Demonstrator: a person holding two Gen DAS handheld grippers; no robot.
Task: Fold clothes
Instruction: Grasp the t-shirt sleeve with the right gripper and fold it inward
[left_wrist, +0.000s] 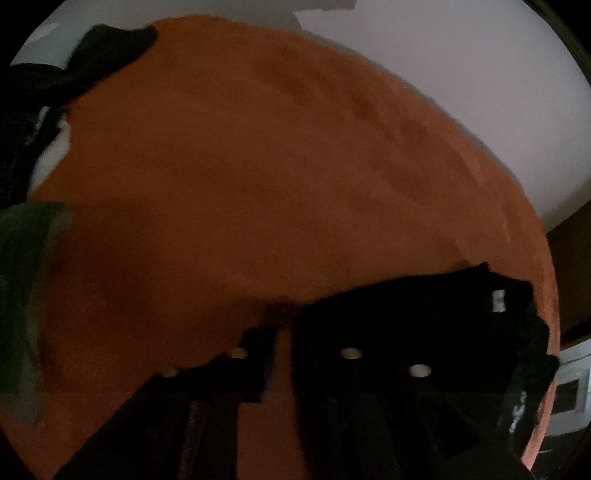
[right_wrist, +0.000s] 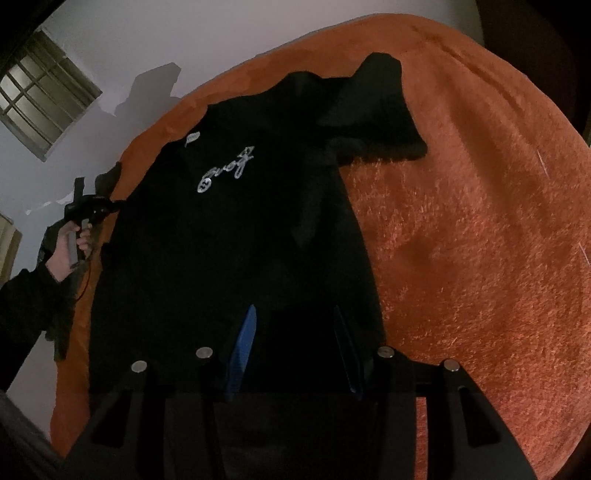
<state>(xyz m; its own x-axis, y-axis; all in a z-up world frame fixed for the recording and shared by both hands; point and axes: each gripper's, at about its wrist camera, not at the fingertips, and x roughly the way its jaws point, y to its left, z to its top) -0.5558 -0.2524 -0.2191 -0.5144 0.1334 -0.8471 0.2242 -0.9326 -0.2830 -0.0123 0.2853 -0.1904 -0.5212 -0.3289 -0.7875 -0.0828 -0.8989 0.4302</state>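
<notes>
The black short-sleeved T-shirt (right_wrist: 236, 236) with pale script print lies spread flat on a fuzzy orange blanket (right_wrist: 480, 229), one sleeve reaching to the far side. The right gripper (right_wrist: 295, 332) hangs over the near hem of the shirt, its blue fingers (right_wrist: 243, 343) partly apart and the pads not pressing the cloth. The left gripper (left_wrist: 284, 321) is over the blanket beside a piece of black cloth; its jaws have a narrow gap with only orange pile showing between them. A hand (right_wrist: 70, 247) holds its grip at the left edge of the shirt.

Dim room; white wall (right_wrist: 122, 48), barred window (right_wrist: 40, 99), orange rug (right_wrist: 480, 221).
</notes>
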